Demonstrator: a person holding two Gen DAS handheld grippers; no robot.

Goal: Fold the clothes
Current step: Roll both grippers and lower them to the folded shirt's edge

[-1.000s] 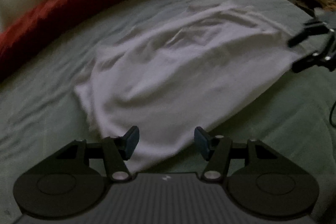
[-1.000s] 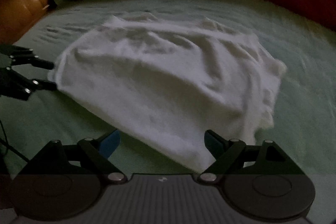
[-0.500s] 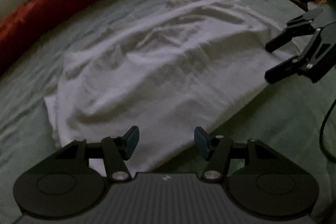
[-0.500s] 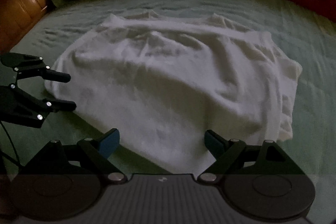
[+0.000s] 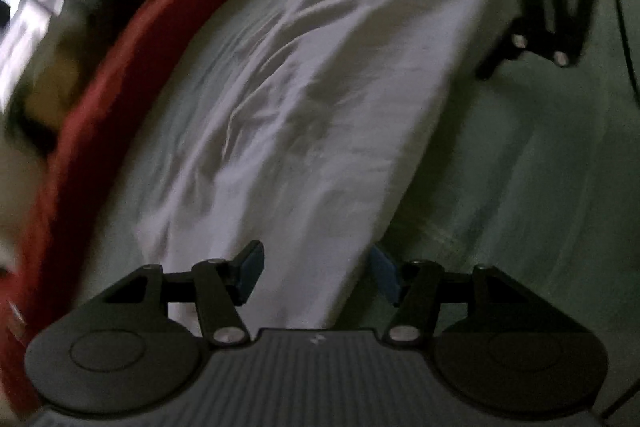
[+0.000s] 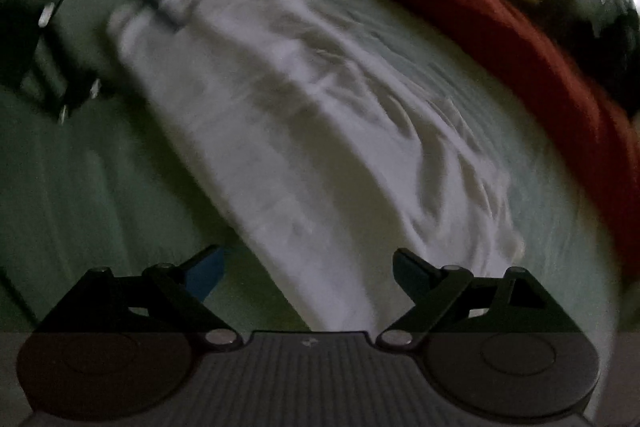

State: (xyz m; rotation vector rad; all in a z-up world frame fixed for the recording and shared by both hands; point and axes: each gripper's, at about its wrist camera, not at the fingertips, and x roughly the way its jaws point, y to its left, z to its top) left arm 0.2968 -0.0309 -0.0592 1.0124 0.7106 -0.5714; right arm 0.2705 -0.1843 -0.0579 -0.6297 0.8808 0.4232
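A: Item one, bed, green sheet. Item two, red blanket along its far side.

B: Item three, white garment, spread flat on the bed, unfolded.

A: Left gripper, jaws spread, straddling the garment's near edge, nothing pinched. Right gripper, jaws spread, empty.

B: Risk: blurred, tilted approach; jaws might catch the sheet too, or one layer only. Labels, writing: none legible.
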